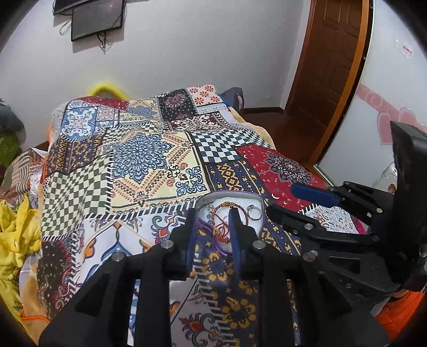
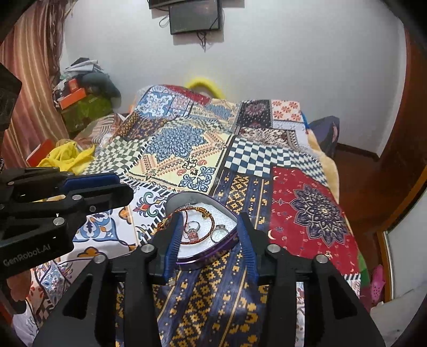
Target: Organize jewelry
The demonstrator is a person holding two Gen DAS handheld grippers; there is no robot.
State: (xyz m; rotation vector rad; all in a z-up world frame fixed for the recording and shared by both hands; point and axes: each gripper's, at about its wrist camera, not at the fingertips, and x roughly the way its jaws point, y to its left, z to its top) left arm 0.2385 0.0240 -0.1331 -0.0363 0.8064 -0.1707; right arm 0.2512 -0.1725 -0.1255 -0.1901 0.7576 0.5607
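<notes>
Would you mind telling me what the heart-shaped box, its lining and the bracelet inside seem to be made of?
The heart-shaped box looks like thin metal: glossy purple wall, silvery inner rim. Its lining seems white foam, matte and grainy. The bracelet appears to be braided red cord with gold-coloured beads, though the weave is too small to be sure.

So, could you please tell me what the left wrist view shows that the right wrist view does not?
Only the left wrist view shows the wooden door and the pink heart decoration beside it. Only the right wrist view shows the striped curtain and the cluttered pile in the corner. Both share the patchwork bedspread, the purple-rimmed jewelry box with a bracelet and rings lying inside, the wall screen, and the two claws: the left claw and the right claw, each open with nothing between its pads.
</notes>
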